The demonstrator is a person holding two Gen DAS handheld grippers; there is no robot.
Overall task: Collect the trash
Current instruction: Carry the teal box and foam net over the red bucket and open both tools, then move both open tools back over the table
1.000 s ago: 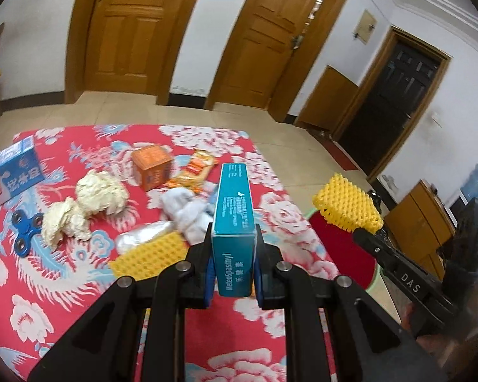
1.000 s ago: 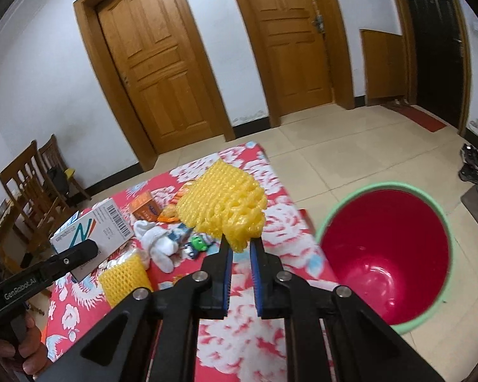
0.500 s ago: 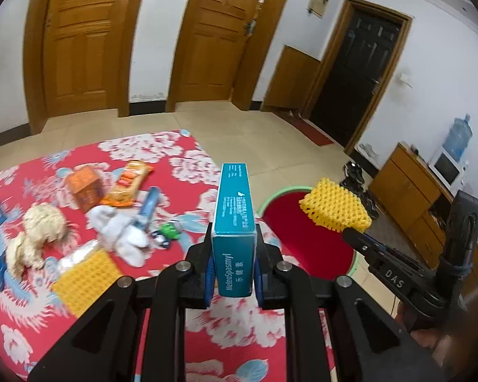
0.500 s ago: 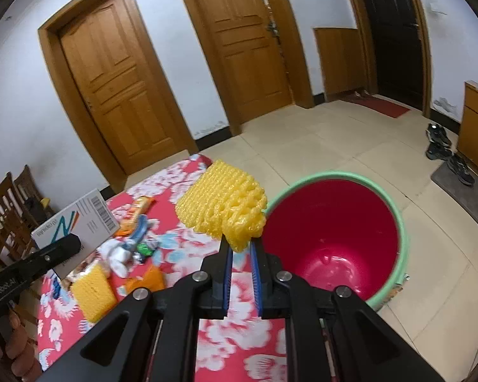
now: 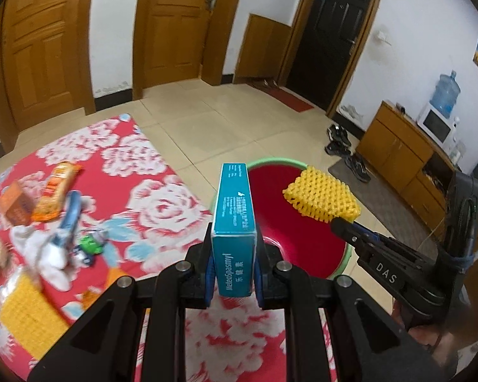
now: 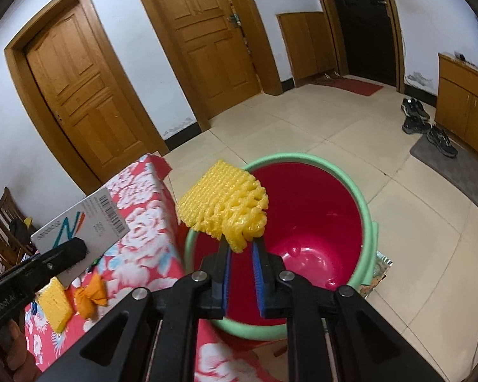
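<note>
My left gripper (image 5: 233, 256) is shut on a teal medicine box (image 5: 235, 222) and holds it upright at the table's edge, beside the red bin with a green rim (image 5: 272, 161). My right gripper (image 6: 241, 248) is shut on a yellow foam net (image 6: 224, 205) and holds it over the bin's rim (image 6: 365, 207). The right gripper also shows in the left wrist view (image 5: 341, 222) with the net (image 5: 322, 198) above the bin. The box also shows in the right wrist view (image 6: 79, 222).
A table with a red flowered cloth (image 5: 149, 197) carries an orange box (image 5: 16, 205), a snack packet (image 5: 55, 186), white tissue (image 5: 47, 253), another yellow net (image 5: 28, 308) and other scraps. Shoes (image 6: 427, 127) and a wooden cabinet (image 6: 465, 105) stand past the bin.
Both grippers have swung right from over the table toward the bin. The net now hangs over the bin's rim and the box is at the table's edge.
</note>
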